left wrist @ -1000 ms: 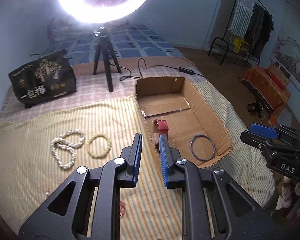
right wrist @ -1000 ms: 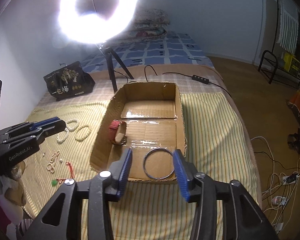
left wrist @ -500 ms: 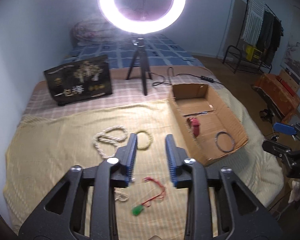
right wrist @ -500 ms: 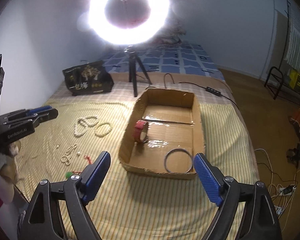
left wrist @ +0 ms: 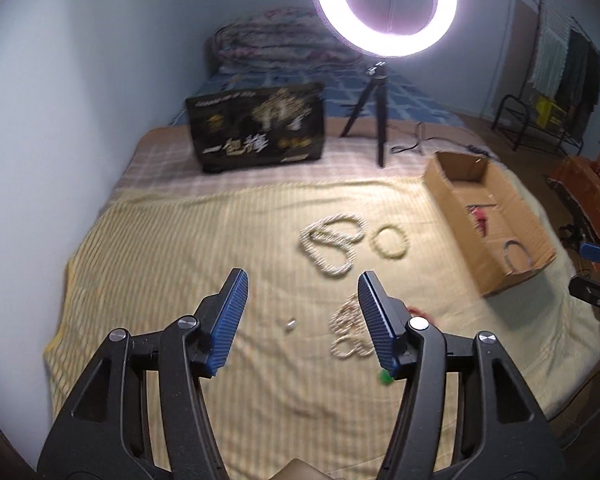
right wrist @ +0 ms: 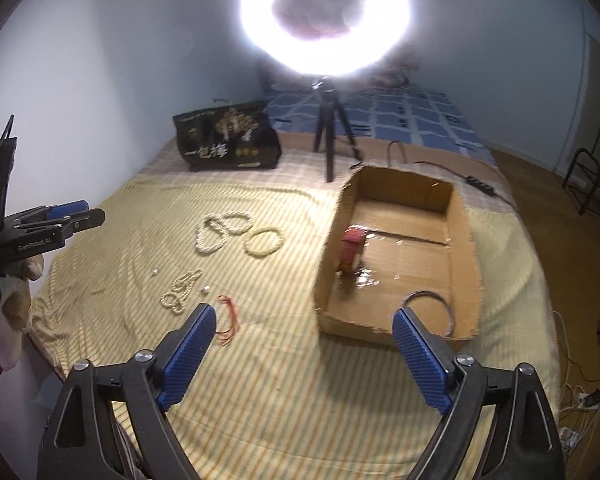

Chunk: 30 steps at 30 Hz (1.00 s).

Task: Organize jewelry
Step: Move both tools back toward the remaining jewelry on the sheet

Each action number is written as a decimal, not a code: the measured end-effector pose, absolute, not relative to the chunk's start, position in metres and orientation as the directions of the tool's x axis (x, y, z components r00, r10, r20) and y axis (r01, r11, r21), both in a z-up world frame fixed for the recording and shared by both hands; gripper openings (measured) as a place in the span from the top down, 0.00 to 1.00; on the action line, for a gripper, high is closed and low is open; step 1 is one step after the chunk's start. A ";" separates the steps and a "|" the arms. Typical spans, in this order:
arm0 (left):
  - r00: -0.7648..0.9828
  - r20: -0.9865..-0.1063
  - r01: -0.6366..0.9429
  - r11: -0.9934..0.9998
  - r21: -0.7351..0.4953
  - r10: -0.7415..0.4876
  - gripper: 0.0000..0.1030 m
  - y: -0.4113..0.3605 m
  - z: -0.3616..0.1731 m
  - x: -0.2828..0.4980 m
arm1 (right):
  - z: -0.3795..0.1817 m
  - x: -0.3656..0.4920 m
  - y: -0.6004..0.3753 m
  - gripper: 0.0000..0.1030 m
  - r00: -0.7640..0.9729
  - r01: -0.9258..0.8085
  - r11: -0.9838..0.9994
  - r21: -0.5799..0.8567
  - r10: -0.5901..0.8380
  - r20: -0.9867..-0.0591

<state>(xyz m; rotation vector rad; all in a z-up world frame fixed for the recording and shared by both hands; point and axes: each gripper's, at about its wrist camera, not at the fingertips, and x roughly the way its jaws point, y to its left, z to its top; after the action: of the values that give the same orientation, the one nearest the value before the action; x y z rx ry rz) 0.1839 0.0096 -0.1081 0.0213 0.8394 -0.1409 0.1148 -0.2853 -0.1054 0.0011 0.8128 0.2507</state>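
Observation:
On the yellow striped blanket lie a looped pearl necklace, a beaded bracelet, a thin pearl chain and a red cord with a green pendant. The cardboard box holds a red band and a metal bangle. My left gripper hovers beside the thin chain, jaws opening, nothing between them. My right gripper hangs before the box's near-left corner, jaws opening wide, empty.
A ring light on a tripod and a black printed bag stand at the back of the bed. A small loose bead lies near the thin chain. A cable and power strip run behind the box. The bed drops off at the right.
The left gripper swung left from the box to over the loose jewelry and its jaws widened. The right gripper's jaws spread wide and it drew back and left from the bangle.

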 end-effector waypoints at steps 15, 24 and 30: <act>0.591 -0.788 0.122 0.985 -0.124 -0.173 0.43 0.042 -0.153 0.173 | -0.143 0.129 -0.229 0.05 0.493 -0.378 0.911 0.163 0.347 -0.798; 0.553 -0.811 0.132 0.981 -0.142 -0.192 0.49 0.048 -0.183 0.172 | -0.162 0.137 -0.187 0.14 0.426 -0.474 0.867 0.152 0.377 -0.822; 0.531 -0.820 0.137 0.976 -0.168 -0.215 0.56 0.050 -0.197 0.180 | -0.179 0.148 -0.165 0.27 0.369 -0.507 0.844 0.174 0.395 -0.841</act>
<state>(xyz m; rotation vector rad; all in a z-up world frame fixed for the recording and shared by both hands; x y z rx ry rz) 0.1797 0.0502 -0.1966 -0.0866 0.9895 -0.2105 0.1476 -0.1649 -0.1786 -0.1211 1.0431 0.5810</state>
